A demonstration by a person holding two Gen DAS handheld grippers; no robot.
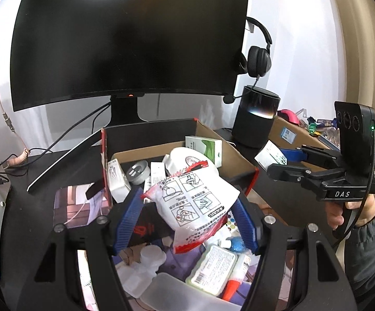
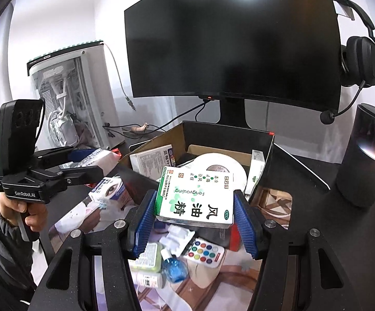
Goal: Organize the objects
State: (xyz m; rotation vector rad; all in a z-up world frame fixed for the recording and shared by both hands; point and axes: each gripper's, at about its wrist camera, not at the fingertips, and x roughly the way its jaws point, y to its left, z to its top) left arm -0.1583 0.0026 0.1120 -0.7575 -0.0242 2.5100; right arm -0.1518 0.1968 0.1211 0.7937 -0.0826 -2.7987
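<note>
your left claw [image 1: 187, 215] is clamped on a white plastic packet [image 1: 195, 202], held up above the cluttered counter [image 1: 32, 207] just before the open cardboard box [image 1: 229, 147]. your right claw [image 2: 195, 215] grips a green-and-white medicine carton [image 2: 195, 197] near that box's front edge.

Box [image 1: 242, 160] before monitor [image 1: 125, 36], speaker [image 1: 256, 119] right.

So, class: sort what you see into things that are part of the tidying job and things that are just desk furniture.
Part of the job:
- white pouch, held in the left gripper
- green-and-white medicine box, held in the right gripper
- cardboard box
- colour-button remote
- blue bottle

Just lying about:
- monitor
- headset
- black speaker
- PC case
</note>
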